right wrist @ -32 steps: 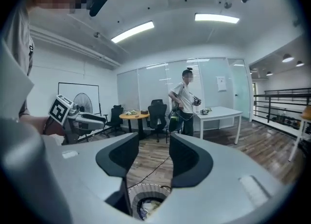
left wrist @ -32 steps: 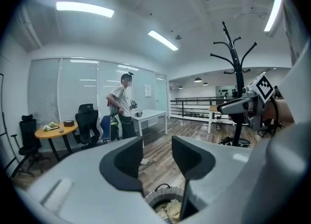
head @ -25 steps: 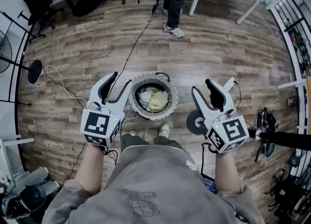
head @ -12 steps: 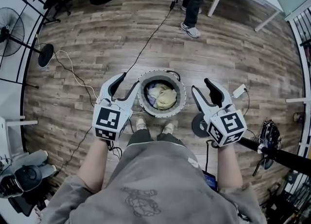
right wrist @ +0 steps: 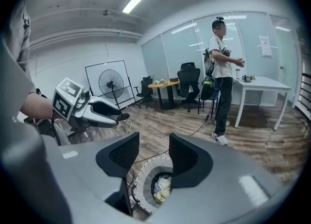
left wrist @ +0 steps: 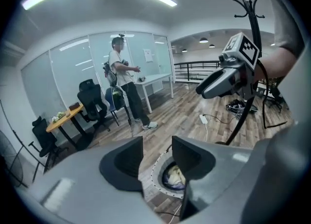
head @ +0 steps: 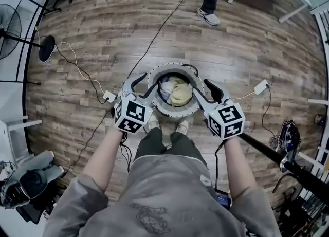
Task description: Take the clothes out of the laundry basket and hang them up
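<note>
Two tools, one in each of my hands, hang over a round laundry basket (head: pixel 160 109) on the wood-plank floor (head: pixel 247 40), seen from above my head. My left tool (head: pixel 146 83) points at the basket's left rim and my right tool (head: pixel 200 88) at its right rim; both stand with jaws apart and nothing between them. Whether either tip touches the rim I cannot tell from the head view. The clothes (head: pixel 177 91) lie bundled inside the basket, a pale yellow piece on top with bluish-white cloth beside it.

Looking along my left tool (left wrist: pixel 157 143), the gap between its jaws frames the basket (left wrist: pixel 156 189) and the clothes (left wrist: pixel 176 177) below, with my right tool (left wrist: pixel 228 79) off to the right in front of a black coat stand (left wrist: pixel 250 19). My right tool's own view (right wrist: pixel 154 143) shows the same gap over the basket (right wrist: pixel 140 181), my left tool (right wrist: pixel 97 109) at left.

A person (right wrist: pixel 221 72) stands by a white counter (right wrist: pixel 262 84) in the background (a pedestal fan (right wrist: pixel 109 84) is near the glass wall).
</note>
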The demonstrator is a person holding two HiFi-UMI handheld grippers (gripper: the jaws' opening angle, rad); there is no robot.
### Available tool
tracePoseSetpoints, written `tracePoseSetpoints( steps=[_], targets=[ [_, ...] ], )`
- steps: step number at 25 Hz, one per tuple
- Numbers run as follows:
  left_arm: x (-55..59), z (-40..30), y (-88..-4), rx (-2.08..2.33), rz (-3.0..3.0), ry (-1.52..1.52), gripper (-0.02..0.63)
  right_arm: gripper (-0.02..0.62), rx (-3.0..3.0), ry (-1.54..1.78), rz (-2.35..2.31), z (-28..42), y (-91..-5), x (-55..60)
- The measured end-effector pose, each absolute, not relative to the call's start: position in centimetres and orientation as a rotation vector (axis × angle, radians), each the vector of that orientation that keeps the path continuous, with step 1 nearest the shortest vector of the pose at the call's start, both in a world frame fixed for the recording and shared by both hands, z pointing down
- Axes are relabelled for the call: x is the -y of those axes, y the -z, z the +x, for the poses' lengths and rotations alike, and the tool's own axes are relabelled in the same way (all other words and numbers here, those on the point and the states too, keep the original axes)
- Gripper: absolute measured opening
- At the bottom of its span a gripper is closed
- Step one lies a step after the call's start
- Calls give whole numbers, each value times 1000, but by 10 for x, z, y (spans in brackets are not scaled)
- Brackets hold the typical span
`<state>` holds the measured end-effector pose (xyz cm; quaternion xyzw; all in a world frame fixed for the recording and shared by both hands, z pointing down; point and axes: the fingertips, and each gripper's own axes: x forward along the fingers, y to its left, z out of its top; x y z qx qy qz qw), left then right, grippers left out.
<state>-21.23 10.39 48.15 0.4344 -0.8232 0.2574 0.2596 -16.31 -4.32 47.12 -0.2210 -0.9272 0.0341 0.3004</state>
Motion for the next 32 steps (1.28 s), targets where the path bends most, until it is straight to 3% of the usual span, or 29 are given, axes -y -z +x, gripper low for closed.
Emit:
tracePoseSetpoints(
  steps=[14,32],
  targets=[
    [-86,-234,-743,1848,1224,-685,189,198,2199,-26,-578,-197,-730,5],
    [-56,-243,-1000,1664,1295,-750,190,207,1993,165,-662,-207,-1033,-10]
  ],
)
